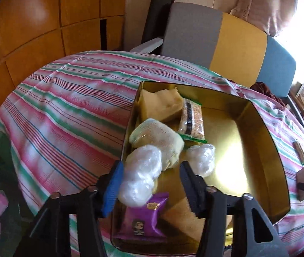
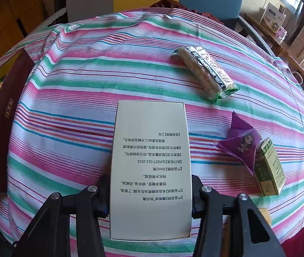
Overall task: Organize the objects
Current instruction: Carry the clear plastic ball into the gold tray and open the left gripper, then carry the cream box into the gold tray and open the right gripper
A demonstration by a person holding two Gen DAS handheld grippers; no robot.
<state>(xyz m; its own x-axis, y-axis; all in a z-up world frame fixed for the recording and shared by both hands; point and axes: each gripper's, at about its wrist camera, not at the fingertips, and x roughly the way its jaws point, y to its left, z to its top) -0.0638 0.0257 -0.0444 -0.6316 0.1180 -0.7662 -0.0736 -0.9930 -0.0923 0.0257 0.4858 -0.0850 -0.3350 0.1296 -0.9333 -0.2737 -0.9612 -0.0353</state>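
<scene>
Step in hand: packing loose snacks and boxes into the gold rectangular metal tin (image 1: 265,132) on the striped tablecloth (image 1: 66,107).
Left gripper (image 1: 149,182): jaws parted over the tin, squeezing nothing; a clear-wrapped white bun (image 1: 139,175) lies between them beside a purple foil snack packet (image 1: 145,218).
Right gripper (image 2: 149,194): clamped on a pale printed cardboard box (image 2: 149,150), above the cloth.
Still out: a foil-wrapped biscuit bar (image 2: 205,70), a second purple packet (image 2: 241,145), a small green carton (image 2: 269,167).
Doing it well: draw the left claw straight back without dragging the bun; lay the box flat in the tin's bare right half.
</scene>
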